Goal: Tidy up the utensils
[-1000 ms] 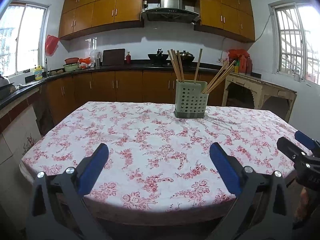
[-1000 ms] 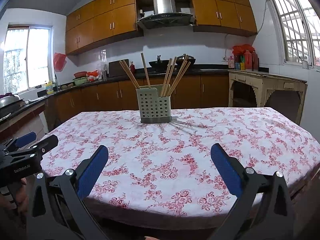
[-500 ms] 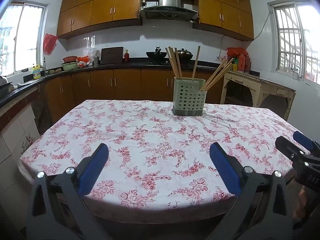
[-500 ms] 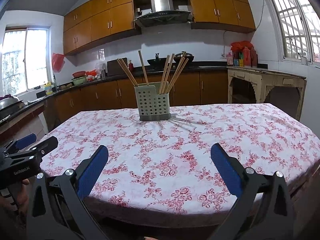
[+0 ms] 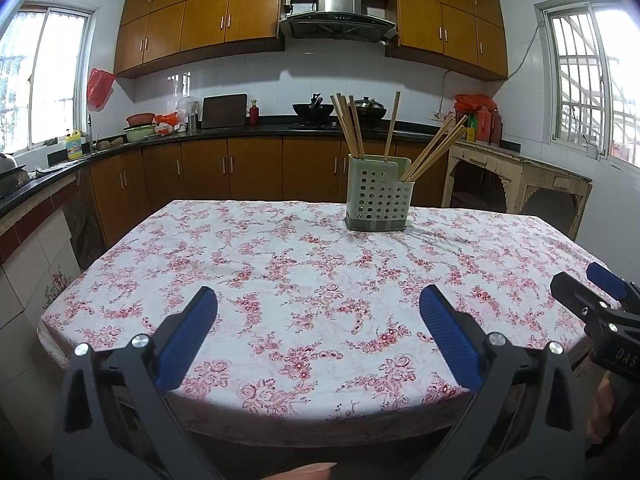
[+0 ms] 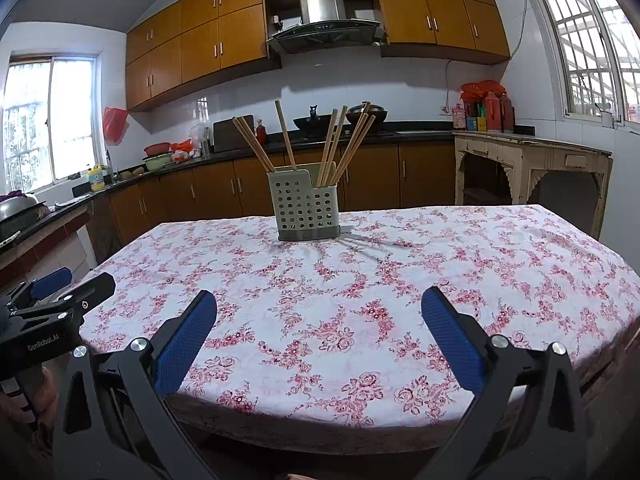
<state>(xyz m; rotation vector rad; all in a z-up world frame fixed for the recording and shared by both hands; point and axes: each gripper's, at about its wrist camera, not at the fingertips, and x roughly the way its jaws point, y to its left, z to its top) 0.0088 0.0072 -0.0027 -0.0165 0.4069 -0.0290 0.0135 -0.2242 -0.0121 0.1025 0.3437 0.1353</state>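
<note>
The left gripper [image 5: 318,308] hangs at the near edge of the table [image 5: 280,380], jaws wide apart with nothing between the blue pads [image 5: 188,336]. The right gripper [image 6: 319,312] sits level with it just to the right, also spread wide and empty; each shows at the edge of the other's view. The table wears a white cloth [image 6: 400,280] with red flowers. On its far side, well apart from both grippers, stands a pale green holder [image 5: 378,194] with round holes and two compartments, the left one taller. Wooden chopsticks [image 5: 350,126] stand in it: a few in the left compartment lean left, with one near upright, and another bunch in the right compartment leans out to the right. Behind the table runs a dark counter [image 5: 240,132] over brown cabinets, with a wok [image 5: 313,109] under a hood [image 5: 338,8], and a pale side table [image 6: 532,160] at the far right
</note>
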